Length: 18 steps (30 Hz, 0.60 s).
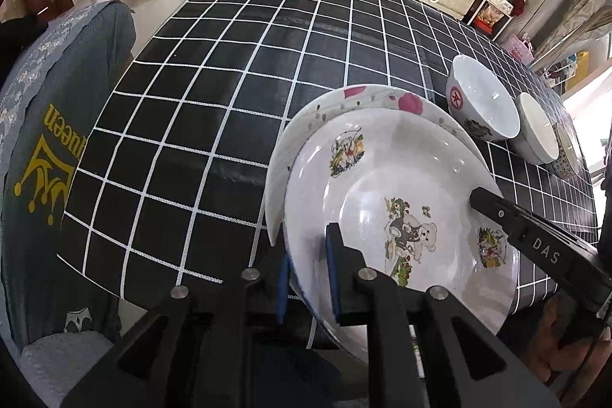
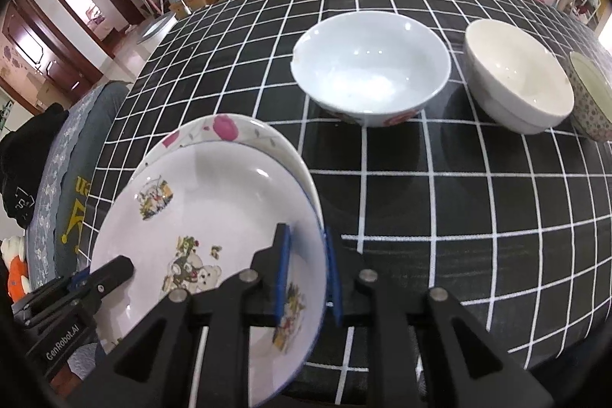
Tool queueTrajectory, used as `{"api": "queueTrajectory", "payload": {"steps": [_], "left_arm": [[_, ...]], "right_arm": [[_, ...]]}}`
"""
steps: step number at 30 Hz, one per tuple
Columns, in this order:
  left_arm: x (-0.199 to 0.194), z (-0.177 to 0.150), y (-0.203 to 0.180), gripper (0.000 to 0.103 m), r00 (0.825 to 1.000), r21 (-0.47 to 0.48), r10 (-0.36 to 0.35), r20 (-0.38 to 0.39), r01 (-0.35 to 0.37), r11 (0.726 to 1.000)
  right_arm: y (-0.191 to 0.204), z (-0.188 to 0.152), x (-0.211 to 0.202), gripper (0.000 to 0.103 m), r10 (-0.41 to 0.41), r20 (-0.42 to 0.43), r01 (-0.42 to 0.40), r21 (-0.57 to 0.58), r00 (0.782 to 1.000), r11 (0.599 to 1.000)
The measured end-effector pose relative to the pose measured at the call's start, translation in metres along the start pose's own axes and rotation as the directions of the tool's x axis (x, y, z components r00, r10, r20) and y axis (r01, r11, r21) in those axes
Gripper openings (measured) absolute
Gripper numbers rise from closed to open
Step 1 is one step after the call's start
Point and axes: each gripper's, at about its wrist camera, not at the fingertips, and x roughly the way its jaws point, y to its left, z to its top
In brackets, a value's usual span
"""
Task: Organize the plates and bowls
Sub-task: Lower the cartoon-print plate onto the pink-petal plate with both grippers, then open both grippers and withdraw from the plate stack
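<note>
A: Worktop point(image 1: 237, 94), black cloth with a white grid, carries everything. Chair with a grey-green cover point(image 1: 65, 148) stands at its left edge.

B: Biggest dish?

A: The bear plate point(image 1: 382, 186), lying on top of the flowered plate point(image 1: 367, 98), set a little nearer the front edge so the flowered rim shows behind it. Both sit at the near edge of the worktop.

B: Tools?

A: Left tool point(image 1: 310, 278) is nearly closed, blue pads either side of the bear plate's left rim, clamped on it. Right tool point(image 2: 308, 274) sits the same way on the opposite rim, one pad inside the plate, one outside; jaws narrow, pads against the rim as far as I can tell.

B: Bowls?

A: Three in a row beyond the plates, to the right. Blue-white bowl point(image 2: 369, 71) nearest them, then the cream bowl point(image 2: 520, 79), then a small dotted bowl point(image 2: 591, 98) touching it at the far right. None touches a tool.
</note>
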Motion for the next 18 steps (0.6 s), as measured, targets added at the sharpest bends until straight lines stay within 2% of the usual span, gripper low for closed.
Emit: {"api": "queueTrajectory", "payload": {"steps": [3, 4, 6, 7, 8, 10, 15, 18], "left_arm": [[0.001, 0.0, 0.0, 0.02, 1.0, -0.006, 0.0, 0.006, 0.0, 1.0], [0.001, -0.001, 0.001, 0.022, 1.0, -0.013, -0.012, 0.007, 0.012, 1.0], [0.0, -0.002, 0.0, 0.027, 1.0, -0.021, -0.02, 0.003, 0.02, 1.0], [0.0, -0.002, -0.001, 0.028, 1.0, -0.024, -0.024, 0.003, 0.024, 0.999], [0.0, -0.003, -0.001, 0.029, 1.0, -0.023, -0.025, 0.004, 0.025, 0.999], [-0.001, -0.004, -0.003, 0.03, 1.0, -0.016, -0.02, 0.003, 0.02, 1.0], [-0.006, -0.004, -0.005, 0.041, 1.0, -0.014, -0.018, 0.009, 0.018, 1.0], [-0.015, -0.002, -0.007, 0.046, 0.999, 0.01, 0.01, 0.049, -0.011, 1.0]], "right_arm": [[0.0, -0.001, -0.002, 0.024, -0.016, 0.014, 0.016, -0.017, 1.0, 1.0], [-0.001, -0.002, -0.003, 0.028, -0.014, 0.015, 0.015, -0.011, 1.0, 1.0], [-0.005, -0.002, -0.003, 0.041, -0.009, 0.013, 0.009, 0.005, 1.0, 1.0], [-0.007, -0.002, -0.003, 0.053, -0.01, 0.013, 0.01, 0.009, 1.0, 1.0], [-0.009, -0.003, -0.004, 0.06, -0.01, 0.016, 0.01, 0.012, 1.0, 1.0], [-0.012, -0.004, -0.008, 0.062, -0.015, 0.032, 0.014, 0.016, 0.999, 1.0], [-0.017, -0.003, -0.019, 0.07, -0.019, 0.061, 0.018, 0.021, 0.998, 1.0], [-0.018, -0.002, -0.024, 0.074, -0.023, 0.078, 0.021, 0.026, 0.997, 0.999]]}}
